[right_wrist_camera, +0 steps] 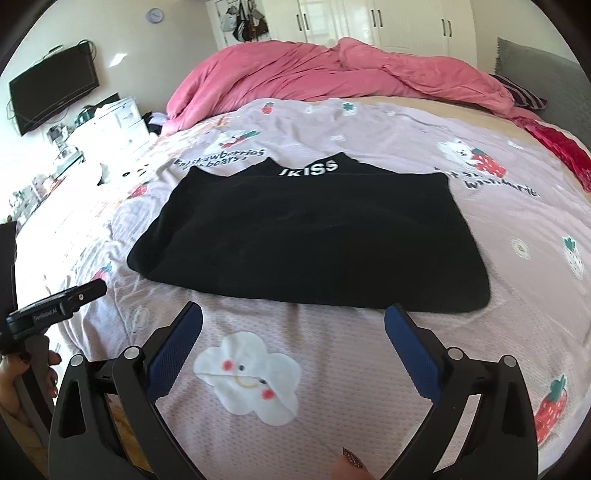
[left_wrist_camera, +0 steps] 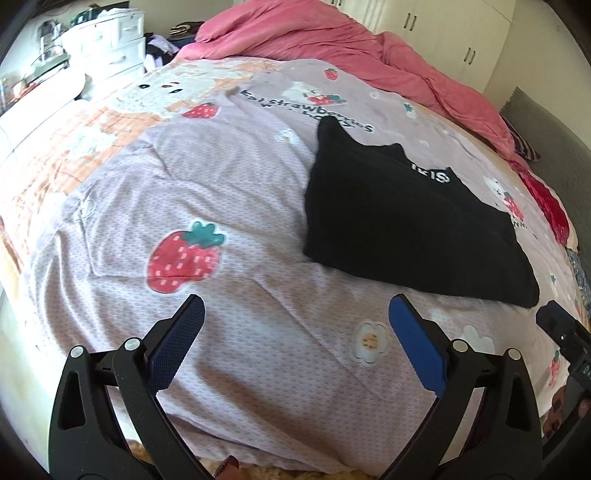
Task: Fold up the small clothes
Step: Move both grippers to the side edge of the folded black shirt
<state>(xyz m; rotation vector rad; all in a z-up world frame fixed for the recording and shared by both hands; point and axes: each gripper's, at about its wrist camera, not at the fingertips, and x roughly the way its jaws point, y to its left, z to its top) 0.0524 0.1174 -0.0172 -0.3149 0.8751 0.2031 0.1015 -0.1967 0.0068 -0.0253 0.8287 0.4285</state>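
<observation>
A black garment (right_wrist_camera: 306, 236) with white lettering at its far edge lies folded flat on the lilac strawberry-print bedsheet (right_wrist_camera: 369, 369). In the left wrist view it (left_wrist_camera: 402, 218) lies to the right. My right gripper (right_wrist_camera: 293, 314) is open and empty, just short of the garment's near edge. My left gripper (left_wrist_camera: 295, 308) is open and empty over bare sheet, left of the garment's near left corner. The left gripper also shows at the left edge of the right wrist view (right_wrist_camera: 55, 306), and the right gripper's body shows at the right edge of the left wrist view (left_wrist_camera: 565, 328).
A crumpled pink duvet (right_wrist_camera: 332, 77) lies across the far end of the bed. A red cloth (right_wrist_camera: 565, 151) lies at the right edge. White drawers (left_wrist_camera: 110, 44) and clutter stand to the left. A TV (right_wrist_camera: 51, 88) hangs on the wall; white wardrobes (right_wrist_camera: 369, 22) stand behind.
</observation>
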